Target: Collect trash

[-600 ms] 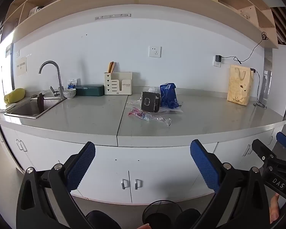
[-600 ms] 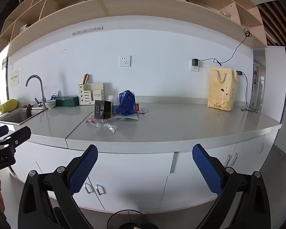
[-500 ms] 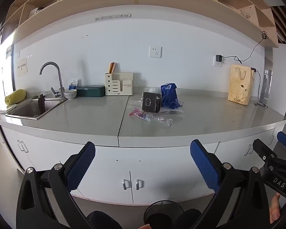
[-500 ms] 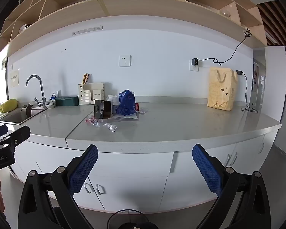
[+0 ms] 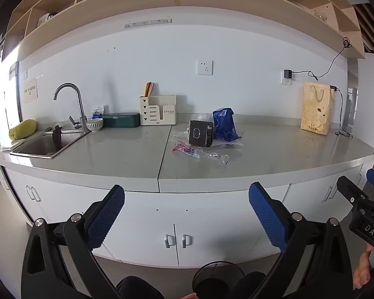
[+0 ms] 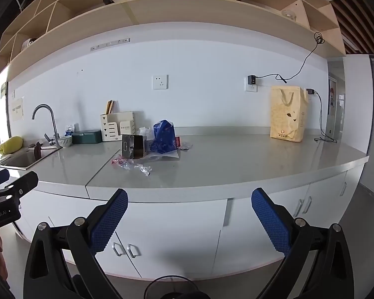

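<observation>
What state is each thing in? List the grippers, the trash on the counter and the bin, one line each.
Left gripper: open, empty, short of the counter.
Right gripper: open, empty, short of the counter.
Crumpled blue plastic bag: slumped upright on the grey countertop.
Small black box: standing upright beside the bag.
Clear crinkled wrapper with pink print: lying flat in front of the box.
Black mesh wastebasket: on the floor, open-topped.
Yellow paper gift bag: upright.

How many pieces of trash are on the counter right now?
4 at least, clustered mid-counter: clear crinkled wrapper in front, black box behind it, blue bag to its right, white tissue behind the box. More may be hidden behind the bag.
</observation>
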Demonstrator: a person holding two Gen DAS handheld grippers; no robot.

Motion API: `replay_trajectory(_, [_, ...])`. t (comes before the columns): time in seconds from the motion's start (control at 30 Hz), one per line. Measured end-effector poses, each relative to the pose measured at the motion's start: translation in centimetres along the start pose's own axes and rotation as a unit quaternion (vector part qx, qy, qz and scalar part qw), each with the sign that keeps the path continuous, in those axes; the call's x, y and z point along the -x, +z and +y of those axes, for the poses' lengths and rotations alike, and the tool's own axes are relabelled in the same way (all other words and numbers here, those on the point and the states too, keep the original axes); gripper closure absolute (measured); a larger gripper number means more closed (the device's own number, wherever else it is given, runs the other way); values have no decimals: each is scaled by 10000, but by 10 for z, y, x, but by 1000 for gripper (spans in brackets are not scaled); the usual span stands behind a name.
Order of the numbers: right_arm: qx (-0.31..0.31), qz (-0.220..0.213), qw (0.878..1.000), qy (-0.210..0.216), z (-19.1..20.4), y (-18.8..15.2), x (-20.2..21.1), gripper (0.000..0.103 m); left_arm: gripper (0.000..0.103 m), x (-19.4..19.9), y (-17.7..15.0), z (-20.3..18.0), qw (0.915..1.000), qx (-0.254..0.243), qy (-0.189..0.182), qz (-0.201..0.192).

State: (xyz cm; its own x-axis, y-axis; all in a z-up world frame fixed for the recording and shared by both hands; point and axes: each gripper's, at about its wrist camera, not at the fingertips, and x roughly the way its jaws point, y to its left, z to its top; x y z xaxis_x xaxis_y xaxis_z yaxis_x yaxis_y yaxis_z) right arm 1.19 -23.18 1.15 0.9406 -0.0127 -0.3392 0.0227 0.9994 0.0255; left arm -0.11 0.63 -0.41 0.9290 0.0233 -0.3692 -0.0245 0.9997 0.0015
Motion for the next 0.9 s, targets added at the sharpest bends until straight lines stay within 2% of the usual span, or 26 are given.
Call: replay_trajectory(0.9, [87,47,9999,-17,-1,-4,-5,3,4,-1,1,-2,10000,56,1,53])
